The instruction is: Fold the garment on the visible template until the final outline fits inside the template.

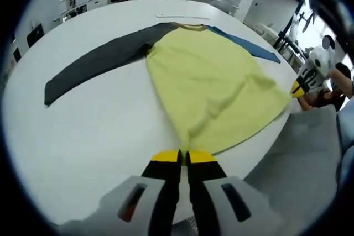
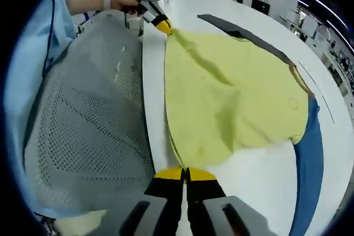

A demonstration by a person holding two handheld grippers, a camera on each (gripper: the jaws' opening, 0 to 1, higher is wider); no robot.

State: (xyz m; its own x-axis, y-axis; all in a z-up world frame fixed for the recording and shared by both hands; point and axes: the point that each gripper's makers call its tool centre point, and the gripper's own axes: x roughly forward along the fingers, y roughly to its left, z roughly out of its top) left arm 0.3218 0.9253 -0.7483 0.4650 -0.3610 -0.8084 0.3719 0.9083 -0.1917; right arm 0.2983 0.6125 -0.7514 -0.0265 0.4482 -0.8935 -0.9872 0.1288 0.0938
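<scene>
Yellow shirt [image 1: 213, 84] lies flat, hem toward both grippers, neck away.

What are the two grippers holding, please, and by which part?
Both grippers, left and right, pinch the yellow shirt at its bottom hem, one near each corner.

Bare table [image 1: 83, 131]: open around the shirt [image 1: 215, 87], landmark. Obstacle: grey mesh chair back [image 2: 88, 125] against the hem-side edge.

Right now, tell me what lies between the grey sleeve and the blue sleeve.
The shirt's yellow body lies between the grey sleeve and the blue sleeve, clearest in the left gripper view.
</scene>
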